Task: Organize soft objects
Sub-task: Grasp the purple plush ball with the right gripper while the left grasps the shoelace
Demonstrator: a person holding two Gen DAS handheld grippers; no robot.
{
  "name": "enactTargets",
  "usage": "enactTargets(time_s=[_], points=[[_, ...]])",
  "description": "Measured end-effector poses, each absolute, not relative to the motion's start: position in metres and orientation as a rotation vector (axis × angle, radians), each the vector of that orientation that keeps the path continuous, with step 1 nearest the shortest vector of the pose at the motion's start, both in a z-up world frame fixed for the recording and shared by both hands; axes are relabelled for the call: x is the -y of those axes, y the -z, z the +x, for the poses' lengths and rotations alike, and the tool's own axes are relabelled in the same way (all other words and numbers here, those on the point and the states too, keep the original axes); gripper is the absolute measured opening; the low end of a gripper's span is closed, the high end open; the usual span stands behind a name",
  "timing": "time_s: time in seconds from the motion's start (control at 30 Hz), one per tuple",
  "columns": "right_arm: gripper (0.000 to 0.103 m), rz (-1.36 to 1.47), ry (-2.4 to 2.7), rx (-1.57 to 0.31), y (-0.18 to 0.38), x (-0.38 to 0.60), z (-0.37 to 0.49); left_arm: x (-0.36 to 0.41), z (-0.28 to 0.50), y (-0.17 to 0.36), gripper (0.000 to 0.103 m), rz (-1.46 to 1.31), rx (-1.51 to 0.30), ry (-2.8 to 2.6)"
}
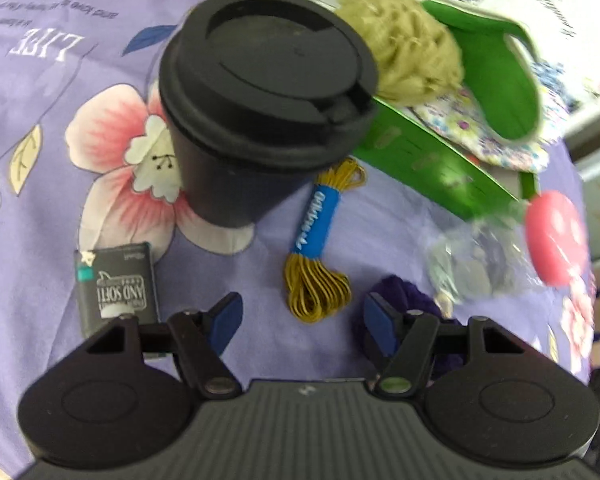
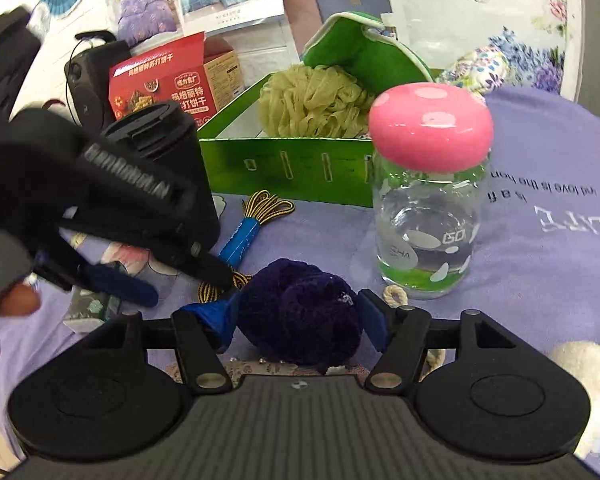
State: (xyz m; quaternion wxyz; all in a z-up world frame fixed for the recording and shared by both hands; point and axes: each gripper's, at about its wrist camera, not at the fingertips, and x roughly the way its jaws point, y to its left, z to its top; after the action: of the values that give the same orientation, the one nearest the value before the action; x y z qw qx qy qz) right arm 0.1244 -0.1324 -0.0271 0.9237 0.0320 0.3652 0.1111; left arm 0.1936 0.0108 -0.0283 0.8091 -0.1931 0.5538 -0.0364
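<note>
Purple knitted ball [image 2: 300, 316] sits between the spread right gripper [image 2: 298, 322], six o'clock of the green box [image 2: 284, 172] where soft things gather; left gripper [image 1: 302, 322] spread, empty.

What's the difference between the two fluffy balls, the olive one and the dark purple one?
The olive puff sits inside the green box; the purple puff lies on the bedsheet outside it. The olive puff looks loose and ruffled, the purple puff denser and darker. The purple puff sits between the right tongs; nothing is near the olive puff. Both look soft.

Black cup [image 1: 260, 108] — pink-lidded jar [image 2: 428, 200]
</note>
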Motion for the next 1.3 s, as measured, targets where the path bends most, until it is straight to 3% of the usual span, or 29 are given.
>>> enactTargets(time_s=[0.17,0.57,0.63,0.67,0.7,0.97,1.3], points=[[0.056,0.026,-0.209,-0.846,0.045,0.129,0.137,0.000,0.202,0.036,0.066,-0.428,-1.189,0.008],[0.061,-0.019,-0.174,-0.789,0.053,0.123,0.137,0.008,0.218,0.044,0.066,-0.387,-1.165,-0.013],[0.059,-0.019,-0.184,-0.784,0.052,0.124,0.135,0.009,0.219,0.046,0.048,-0.352,-1.163,0.004],[0.052,-0.008,-0.198,-0.763,0.052,0.126,0.132,0.011,0.219,0.045,0.026,-0.322,-1.164,0.016],[0.050,-0.007,-0.201,-0.750,0.053,0.126,0.130,0.009,0.218,0.044,0.018,-0.311,-1.167,0.035],[0.047,-0.019,-0.230,-0.645,0.029,0.131,0.093,-0.009,0.191,0.033,0.015,-0.438,-1.170,0.217],[0.047,-0.046,-0.241,-0.476,-0.035,0.133,0.067,-0.012,0.160,-0.047,0.015,-0.402,-0.971,0.321]])
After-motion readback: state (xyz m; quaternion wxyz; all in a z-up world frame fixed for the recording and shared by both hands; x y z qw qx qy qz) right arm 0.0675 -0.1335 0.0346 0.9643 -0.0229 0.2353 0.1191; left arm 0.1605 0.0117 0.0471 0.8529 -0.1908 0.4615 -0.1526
